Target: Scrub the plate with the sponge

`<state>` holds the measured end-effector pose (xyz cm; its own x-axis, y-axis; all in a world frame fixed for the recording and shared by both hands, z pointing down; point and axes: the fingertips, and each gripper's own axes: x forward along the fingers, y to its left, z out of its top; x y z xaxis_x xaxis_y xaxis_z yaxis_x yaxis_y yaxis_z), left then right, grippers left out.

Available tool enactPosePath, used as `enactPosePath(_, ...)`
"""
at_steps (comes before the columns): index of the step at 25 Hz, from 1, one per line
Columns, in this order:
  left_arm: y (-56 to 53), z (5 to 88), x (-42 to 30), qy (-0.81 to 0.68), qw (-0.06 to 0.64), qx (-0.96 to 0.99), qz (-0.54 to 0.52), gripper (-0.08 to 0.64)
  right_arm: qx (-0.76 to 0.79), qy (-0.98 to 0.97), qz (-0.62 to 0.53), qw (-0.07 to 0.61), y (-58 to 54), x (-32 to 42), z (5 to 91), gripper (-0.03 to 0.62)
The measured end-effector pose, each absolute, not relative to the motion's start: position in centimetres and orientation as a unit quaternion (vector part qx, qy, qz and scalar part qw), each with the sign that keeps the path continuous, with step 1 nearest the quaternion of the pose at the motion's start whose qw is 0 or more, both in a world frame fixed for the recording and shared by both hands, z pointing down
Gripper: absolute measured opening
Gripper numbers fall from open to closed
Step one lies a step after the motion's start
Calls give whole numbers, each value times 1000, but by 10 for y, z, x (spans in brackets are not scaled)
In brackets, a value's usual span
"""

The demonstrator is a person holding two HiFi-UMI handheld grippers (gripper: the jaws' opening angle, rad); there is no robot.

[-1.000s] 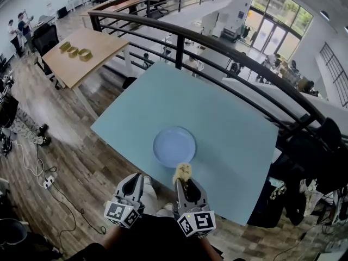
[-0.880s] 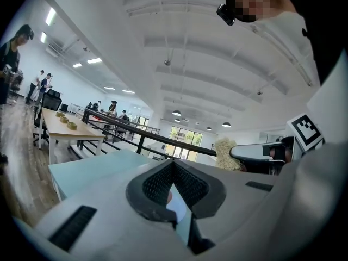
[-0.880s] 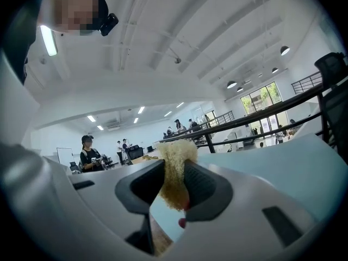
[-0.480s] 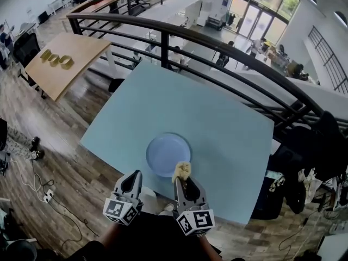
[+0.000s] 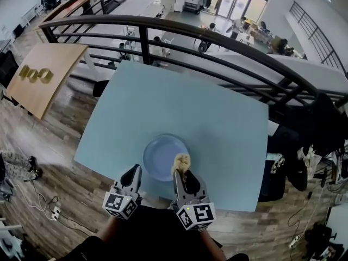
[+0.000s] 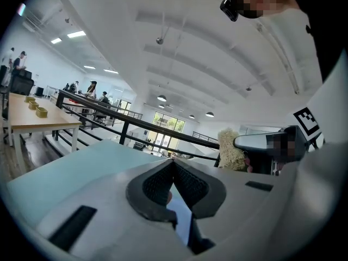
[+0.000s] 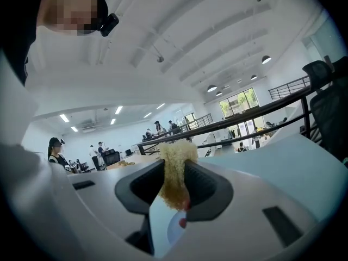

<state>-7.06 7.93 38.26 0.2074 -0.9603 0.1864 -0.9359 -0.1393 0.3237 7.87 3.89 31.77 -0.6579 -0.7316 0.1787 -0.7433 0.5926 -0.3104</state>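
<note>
- The plate [image 5: 163,155], round and pale blue, lies flat on the light blue bench [image 5: 190,102], close to the bench's near edge and well apart from its far edge.
- The right claw [image 5: 182,171] is clamped on the sponge [image 5: 181,160]. The right gripper view shows the sponge pinched narrow between the two jaws, with its frayed top standing out beyond them.
- The sponge sits over the plate's near-right rim; I cannot tell whether it touches the plate.
- The left claw [image 5: 133,172] is closed with its jaws meeting and nothing between them. It hangs just left of the right claw, beside the plate's near-left rim.
- The sponge looks coarse, fibrous, light and soft, and it gives under the grip. A hold across its middle seems right, since that leaves the free tuft to rub.
- The plate looks stiff, smooth and fairly light, so it will likely slide under the scrubbing.
- Lying so close to the near edge, the plate could be pushed off and might break.
- The near-left rim seems the best place to steady the plate, and the left claw would need to part first.
</note>
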Motion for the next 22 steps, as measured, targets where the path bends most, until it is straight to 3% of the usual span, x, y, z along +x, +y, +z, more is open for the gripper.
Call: enactPosePath(22,22,501,-120,-559,294,773,60,2,510,-826,235,39,-11,40,388,103)
